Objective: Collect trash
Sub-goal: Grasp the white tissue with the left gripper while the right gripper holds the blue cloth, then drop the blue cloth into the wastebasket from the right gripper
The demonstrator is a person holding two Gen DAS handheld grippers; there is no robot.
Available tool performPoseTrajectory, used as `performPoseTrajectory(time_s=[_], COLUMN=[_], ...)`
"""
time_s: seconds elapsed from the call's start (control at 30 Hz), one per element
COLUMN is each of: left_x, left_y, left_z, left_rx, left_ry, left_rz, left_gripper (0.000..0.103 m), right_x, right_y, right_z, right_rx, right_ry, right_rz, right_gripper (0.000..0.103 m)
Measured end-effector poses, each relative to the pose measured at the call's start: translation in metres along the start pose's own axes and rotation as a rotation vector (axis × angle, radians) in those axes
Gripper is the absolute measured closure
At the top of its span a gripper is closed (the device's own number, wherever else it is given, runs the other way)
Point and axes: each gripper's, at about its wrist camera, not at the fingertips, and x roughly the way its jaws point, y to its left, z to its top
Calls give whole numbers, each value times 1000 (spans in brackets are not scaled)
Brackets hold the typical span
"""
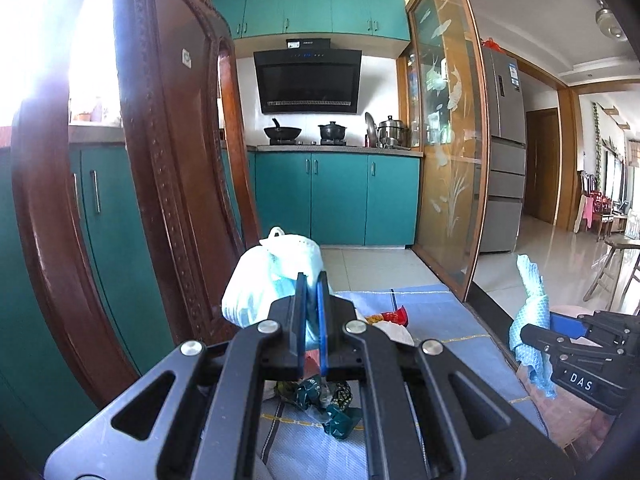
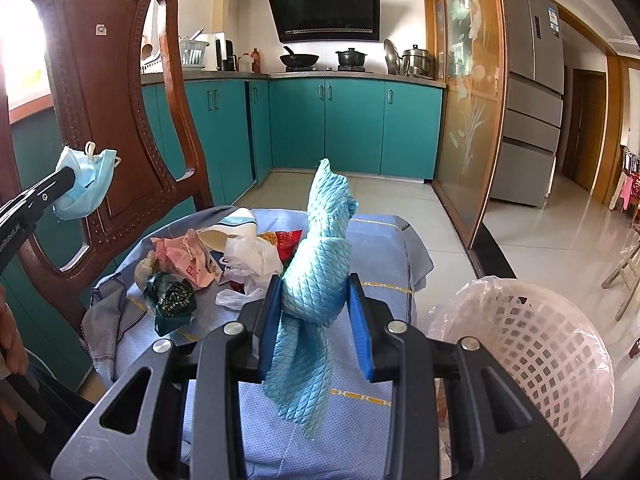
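Holding a blue face mask (image 2: pixel 86 184) pinched tight, the left gripper (image 1: pixel 312 280) hangs beside the chair (image 2: pixel 120 92), while the right gripper (image 2: pixel 316 300) clamps a teal cloth (image 2: pixel 320 264). Wrappers (image 2: pixel 188 264) litter the table (image 2: pixel 360 384); the basket (image 2: pixel 532 344) looks empty, perhaps.

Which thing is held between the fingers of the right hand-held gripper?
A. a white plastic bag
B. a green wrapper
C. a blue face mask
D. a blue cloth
D: in the right wrist view the right hand-held gripper is closed on the blue cloth; the face mask is in the left hand-held gripper.
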Motion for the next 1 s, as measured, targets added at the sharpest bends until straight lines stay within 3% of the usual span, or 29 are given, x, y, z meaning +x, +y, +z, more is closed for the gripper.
performPoseTrajectory(time_s=[0.6, 1.0], left_x=[5, -1], left_y=[5, -27], left_z=[0, -6], left_rx=[-30, 21], left_ry=[38, 41], left_rz=[-52, -141], left_gripper=[97, 97], right_x=[-1, -8], right_y=[6, -8], right_z=[-1, -6], right_rx=[-23, 6], right_ry=[-7, -8], right_rz=[-17, -42], right_gripper=[70, 70])
